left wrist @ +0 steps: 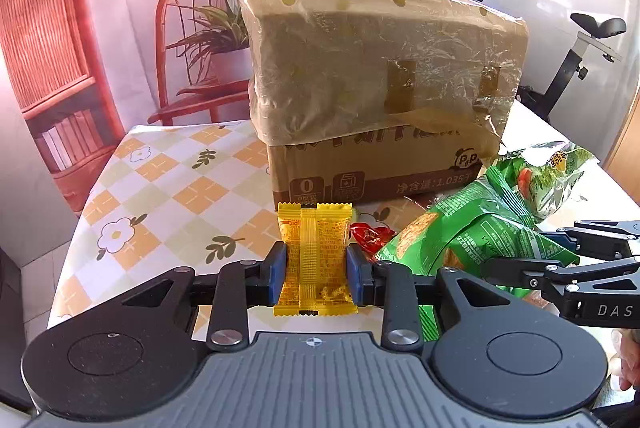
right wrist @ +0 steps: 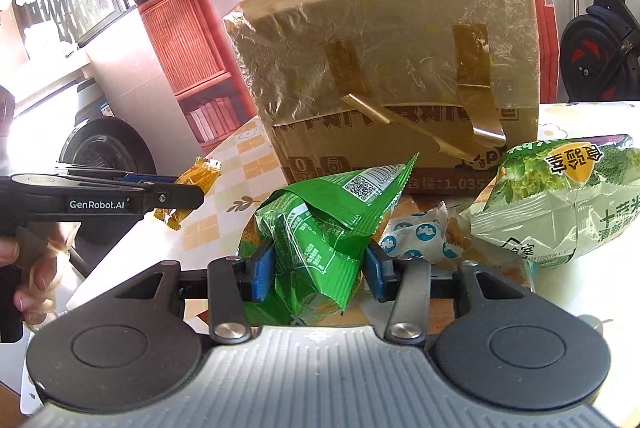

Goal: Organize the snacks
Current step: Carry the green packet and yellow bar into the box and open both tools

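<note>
My left gripper is shut on a small yellow snack packet, held upright above the table; the same packet shows in the right wrist view at the left, between that gripper's fingers. My right gripper is shut on a crumpled green snack bag; in the left wrist view that green bag sits at the right. A tall cardboard box wrapped in tape stands behind both. A pale green vegetable-print bag lies at the right.
A checked tablecloth with flowers covers the table. A red wrapper and a white packet with blue dots lie near the box. A person's hand holds the left gripper. An exercise bike stands behind.
</note>
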A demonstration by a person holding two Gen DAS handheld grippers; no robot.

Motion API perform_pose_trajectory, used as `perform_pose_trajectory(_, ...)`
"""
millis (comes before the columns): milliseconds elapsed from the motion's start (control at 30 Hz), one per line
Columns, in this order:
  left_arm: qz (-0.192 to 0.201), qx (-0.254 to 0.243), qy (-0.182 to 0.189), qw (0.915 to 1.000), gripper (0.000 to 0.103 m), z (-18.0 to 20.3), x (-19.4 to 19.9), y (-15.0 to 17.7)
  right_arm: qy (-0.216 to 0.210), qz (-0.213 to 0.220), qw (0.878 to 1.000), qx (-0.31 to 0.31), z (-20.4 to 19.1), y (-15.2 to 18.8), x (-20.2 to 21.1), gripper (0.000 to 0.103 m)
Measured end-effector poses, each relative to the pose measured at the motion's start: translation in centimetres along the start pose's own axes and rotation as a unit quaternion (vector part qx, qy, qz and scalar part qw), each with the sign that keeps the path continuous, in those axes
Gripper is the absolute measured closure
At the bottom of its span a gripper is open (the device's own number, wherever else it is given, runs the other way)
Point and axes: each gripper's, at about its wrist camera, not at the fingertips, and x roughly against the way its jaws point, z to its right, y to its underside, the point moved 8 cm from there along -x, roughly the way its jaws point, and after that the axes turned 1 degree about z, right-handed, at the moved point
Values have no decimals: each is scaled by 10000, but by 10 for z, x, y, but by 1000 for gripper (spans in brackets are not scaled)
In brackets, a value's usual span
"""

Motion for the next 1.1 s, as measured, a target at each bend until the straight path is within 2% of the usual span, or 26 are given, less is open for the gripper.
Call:
perform_pose_trajectory(133,116,11,-39,9999,70,-2,6,-9,40,249,9997,66,2,-15,10,55)
perform_pose_trajectory(300,634,0,-62,9980,70,0,27,-46,66,816,9958,403,0,-50,31,55)
perform_pose_trajectory(400,962,-11,-45,9954,70,2,41,-71,-30,1115,9927,456,-3,-75,45,55)
perform_pose_trajectory(533,1286,-20,-44,9917,70,4,51,-107,-233,1499,9883,166,1,-118,62,55)
perform_pose_trajectory(633,1469,-19,-42,9891,70,7,52,-133,-183,1782,9836,206,7,-151,70,55)
perform_pose_trajectory(733,1599,-79,-124,9870,70,11,44,-159,66,1985,9786,542,15,-185,66,55)
perform_pose_trajectory(800,1587,-150,-354,9866,69,12,30,-176,232,1991,9770,722,21,-204,57,55)
perform_pose_trajectory(967,1429,35,-369,9890,70,15,-10,-207,840,1836,9705,1321,44,-240,13,55)
perform_pose_trajectory(1100,1274,-41,-362,9912,69,19,-37,-217,978,1589,9739,1291,61,-247,-18,55)
